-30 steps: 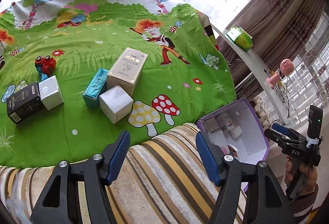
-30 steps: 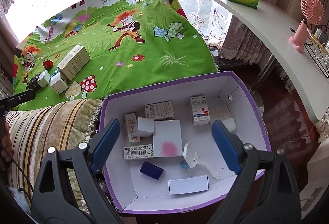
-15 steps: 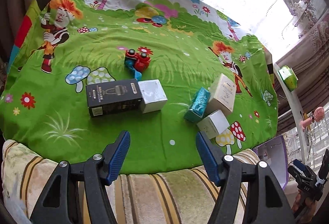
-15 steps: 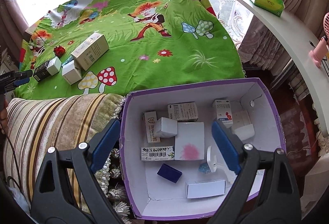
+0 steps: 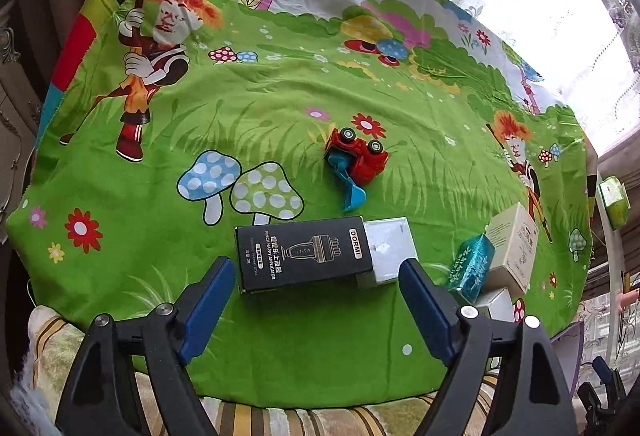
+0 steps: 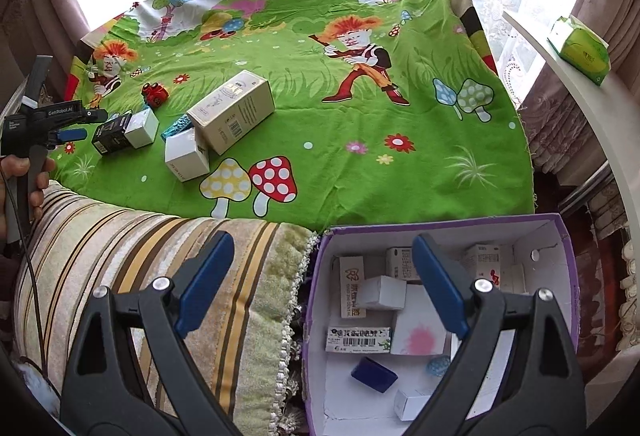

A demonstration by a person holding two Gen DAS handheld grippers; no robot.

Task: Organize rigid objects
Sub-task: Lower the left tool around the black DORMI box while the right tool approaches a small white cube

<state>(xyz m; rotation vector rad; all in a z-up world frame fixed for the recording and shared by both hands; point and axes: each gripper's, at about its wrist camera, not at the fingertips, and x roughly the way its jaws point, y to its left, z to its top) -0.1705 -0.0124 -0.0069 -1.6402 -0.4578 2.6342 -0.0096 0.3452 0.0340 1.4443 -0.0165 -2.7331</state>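
Observation:
My left gripper point(image 5: 316, 300) is open and empty, just short of a black box point(image 5: 304, 260) lying on the green cartoon cloth point(image 5: 280, 96). A small white box point(image 5: 390, 250) touches its right end. A red toy digger point(image 5: 356, 160) lies behind them. A teal box point(image 5: 470, 268), a cream box point(image 5: 514, 248) and another white box point(image 5: 496, 304) lie to the right. My right gripper point(image 6: 324, 284) is open and empty above the left edge of a purple carton point(image 6: 570, 276) holding several small boxes. The left gripper also shows in the right wrist view point(image 6: 76, 124).
A striped cushion point(image 6: 140, 256) lies along the cloth's near edge. A white curved shelf point(image 6: 576, 84) at the right carries a green tissue pack point(image 6: 582, 50). Curtains and bright windows stand behind the cloth.
My left gripper has swung left and come close to the black box. My right gripper has shifted left, so the carton now sits under its right finger. Both stayed open.

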